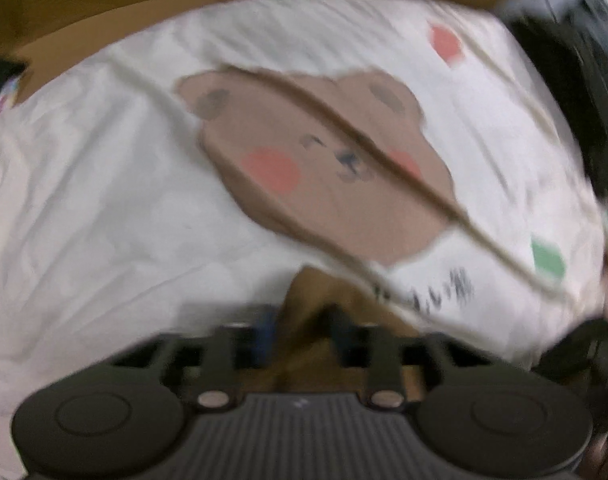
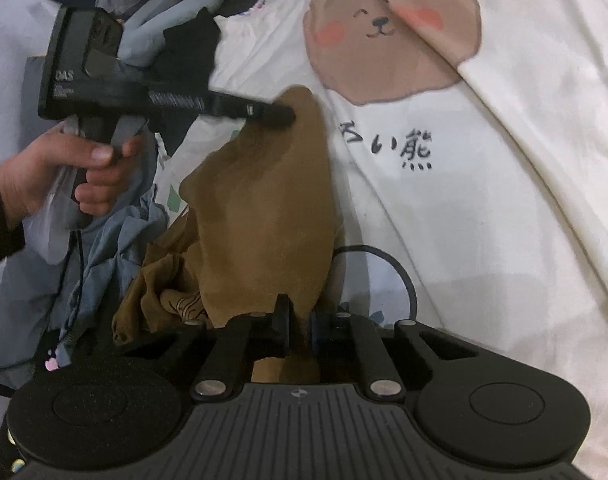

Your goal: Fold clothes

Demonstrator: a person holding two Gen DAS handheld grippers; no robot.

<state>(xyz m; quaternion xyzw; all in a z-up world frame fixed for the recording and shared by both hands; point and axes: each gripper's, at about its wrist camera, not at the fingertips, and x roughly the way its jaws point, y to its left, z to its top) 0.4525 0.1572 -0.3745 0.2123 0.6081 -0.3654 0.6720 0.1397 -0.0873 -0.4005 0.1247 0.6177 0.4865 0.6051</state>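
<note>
My brown garment (image 2: 259, 200) sits at frame centre on the bear-print sheet (image 2: 484, 200). Right claw (image 2: 299, 320) pinches its near edge, left claw (image 2: 279, 114) its far corner. Next, I judge, lift and spread it taut.

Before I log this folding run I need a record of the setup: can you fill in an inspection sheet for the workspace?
Surface: white bedsheet with a bear print and dark lettering, creased.
Job's things: brown garment, bunched, stretched between both grippers.
Clutter: blue clothes and dark clothing heaped at the left of the right wrist view; grey soft toy.
Grippers: left gripper shut on the brown garment's far end, a hand holding its handle; right gripper shut on the near end.
Cables: black cable looping on the sheet; thin cord hanging below the hand.
Surroundings: brown board beyond the sheet.
</note>
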